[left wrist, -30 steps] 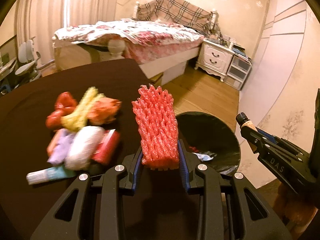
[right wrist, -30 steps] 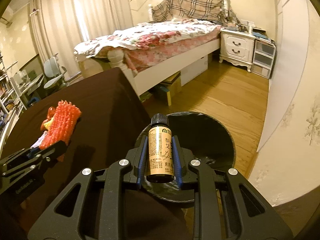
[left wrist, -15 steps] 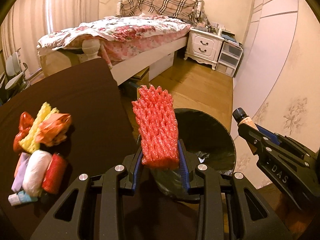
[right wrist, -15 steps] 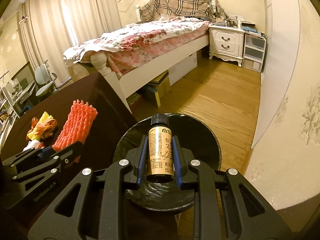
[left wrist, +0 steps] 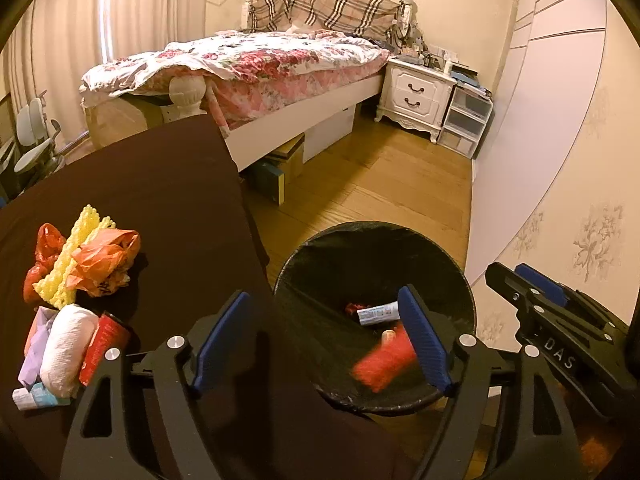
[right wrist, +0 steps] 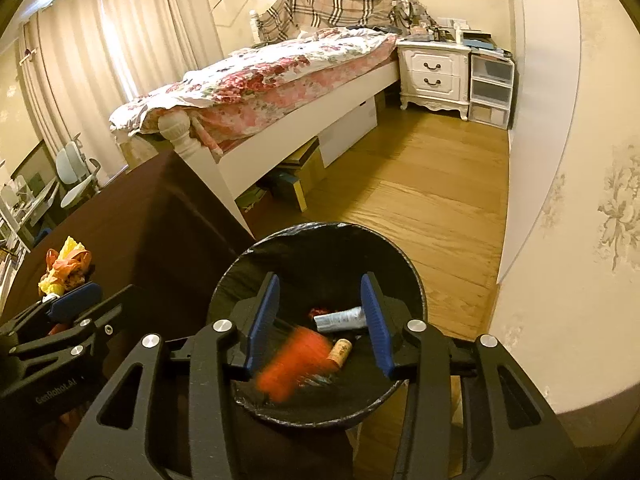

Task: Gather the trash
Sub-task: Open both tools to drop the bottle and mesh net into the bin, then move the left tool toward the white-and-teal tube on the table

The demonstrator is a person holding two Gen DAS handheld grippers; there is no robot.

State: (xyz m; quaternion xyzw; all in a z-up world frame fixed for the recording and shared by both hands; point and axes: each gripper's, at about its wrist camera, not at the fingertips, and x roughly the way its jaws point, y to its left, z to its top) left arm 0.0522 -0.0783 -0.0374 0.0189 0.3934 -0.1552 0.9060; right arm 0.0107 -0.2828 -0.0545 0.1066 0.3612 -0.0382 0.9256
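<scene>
Both grippers are open and empty over the black-lined trash bin (left wrist: 460, 280) (right wrist: 404, 268) beside the dark table. My left gripper (left wrist: 320, 340) hangs at the bin's left rim; the red foam net (left wrist: 382, 362) (right wrist: 296, 360) is blurred, falling inside the bin. My right gripper (right wrist: 318, 324) is above the bin; the small brown bottle (right wrist: 340, 352) lies inside next to a white tube (right wrist: 340, 320) (left wrist: 376, 314). A trash pile stays on the table: orange bag (left wrist: 104, 260), yellow foam net (left wrist: 70, 264), white foam roll (left wrist: 66, 350), red can (left wrist: 102, 346).
The dark table (left wrist: 160, 200) edge runs beside the bin. A bed (left wrist: 260, 60) and boxes under it stand beyond, a white nightstand (left wrist: 416, 92) at the far right, wood floor (left wrist: 380, 188) between. The wall is close on the right.
Both grippers opened over the bin. The red foam net dropped from the left gripper and the brown bottle from the right; both are now inside the bin.
</scene>
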